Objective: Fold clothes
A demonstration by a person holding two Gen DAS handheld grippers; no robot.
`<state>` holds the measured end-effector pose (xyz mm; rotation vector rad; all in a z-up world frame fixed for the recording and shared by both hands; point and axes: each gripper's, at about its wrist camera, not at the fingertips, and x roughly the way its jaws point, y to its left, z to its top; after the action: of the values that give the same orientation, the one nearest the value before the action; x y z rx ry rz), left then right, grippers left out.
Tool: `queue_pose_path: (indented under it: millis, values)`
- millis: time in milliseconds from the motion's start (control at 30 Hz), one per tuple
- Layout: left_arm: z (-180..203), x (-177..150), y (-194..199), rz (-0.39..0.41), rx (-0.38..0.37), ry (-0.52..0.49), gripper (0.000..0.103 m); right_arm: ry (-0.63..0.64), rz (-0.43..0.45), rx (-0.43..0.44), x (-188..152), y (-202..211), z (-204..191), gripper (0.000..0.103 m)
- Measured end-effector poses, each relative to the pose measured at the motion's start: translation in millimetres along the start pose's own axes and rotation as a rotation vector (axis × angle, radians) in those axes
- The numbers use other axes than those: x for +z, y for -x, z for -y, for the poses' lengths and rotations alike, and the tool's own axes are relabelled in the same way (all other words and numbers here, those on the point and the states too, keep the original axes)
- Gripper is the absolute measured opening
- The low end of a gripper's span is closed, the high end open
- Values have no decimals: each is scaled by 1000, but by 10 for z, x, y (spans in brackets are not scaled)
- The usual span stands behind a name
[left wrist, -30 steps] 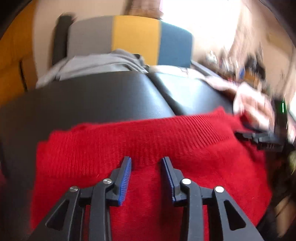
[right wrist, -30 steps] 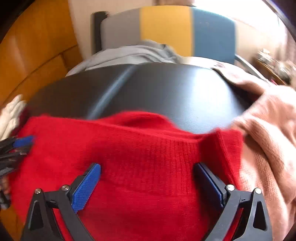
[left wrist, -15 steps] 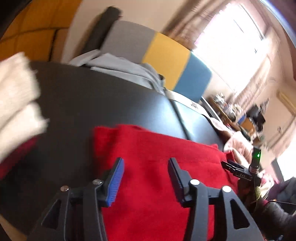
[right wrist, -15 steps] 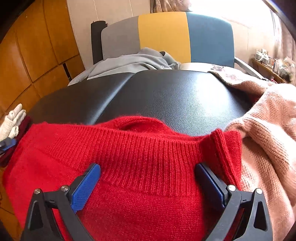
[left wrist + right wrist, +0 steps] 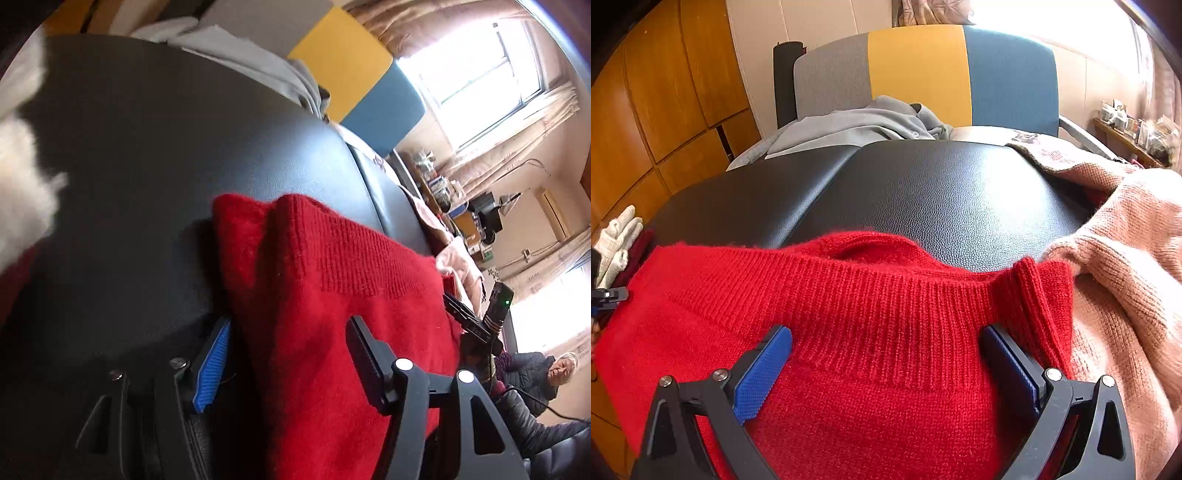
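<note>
Red sweater [image 5: 871, 332]: a knitted garment lying on the near part of the black padded tabletop [image 5: 923, 192], its ribbed band facing away from the right wrist camera and one ribbed corner turned upright at the right side. Right tongs [image 5: 886, 354]: fingers spread wide apart, positioned low over the sweater on either side of the ribbed band, blue pad visible on the left finger [image 5: 762, 369]; contact with the fabric cannot be confirmed from this angle. Left tongs [image 5: 288, 354]: fingers apart, straddling the folded left edge of the red sweater [image 5: 325, 295], with the blue-padded finger [image 5: 212, 363] outside the edge over the tabletop [image 5: 166, 155] and the other finger over the knit; the view is tilted and partly blurred, so the fabric appears to lie between the fingers without being pinched. A pink sweater [image 5: 1126, 266] lies just beside the red one on its right, touching the upturned corner. A grey garment [image 5: 857, 125] is heaped at the far end of the tabletop in front of a chair back [image 5: 923, 74] with grey, yellow and blue panels. A white glove [image 5: 617, 240] rests at the left edge of the tabletop
</note>
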<state>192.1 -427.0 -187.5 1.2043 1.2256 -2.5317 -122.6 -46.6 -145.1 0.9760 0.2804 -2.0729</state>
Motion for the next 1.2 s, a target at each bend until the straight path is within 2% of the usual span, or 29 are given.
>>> queue_pose_path:
  millis: [67, 100, 133, 167, 200, 333, 500, 600, 700, 800, 900, 1033, 1100, 1200]
  values:
    - [-5, 27, -38, -25, -16, 15, 62, -2, 2, 3, -1, 2, -1, 103]
    - [-18, 34, -46, -28, -19, 28, 59, -5, 4, 6, -2, 4, 7, 103]
    - [-30, 41, -55, -31, -23, 42, 52, -7, 5, 10, -4, 6, 16, 103]
    - [-43, 47, -63, -34, -26, 55, 41, -9, 7, 13, -5, 8, 24, 103]
    - [-48, 43, -92, -39, -14, 68, 15, -10, 8, 16, -5, 9, 32, 103]
    - [90, 23, -92, 8, 51, 32, 13, -15, 10, 28, -2, 11, 63, 103]
    - [-5, 147, 218, 102, 34, 124, 12, -13, -21, 54, 50, 33, 61, 103]
    - [39, 264, 452, 135, 85, 107, 11, 32, -59, 185, 126, 197, -9, 97]
    - [27, 373, 677, 161, 126, 107, 11, 127, -101, 298, 137, 439, -97, 97]
    - [81, 463, 845, 161, 163, 86, 11, 197, -150, 373, 97, 615, -141, 97]
    - [179, 527, 906, 142, 188, 73, 11, 208, -169, 440, 101, 681, -153, 97]
    - [359, 545, 991, 131, 168, 59, 11, 233, -172, 501, 106, 693, -223, 95]
    - [491, 527, 1028, 124, 144, 46, 11, 274, -202, 520, 81, 597, -326, 95]
    - [672, 500, 1051, 114, 71, 54, 11, 343, -306, 446, -46, 280, -427, 94]
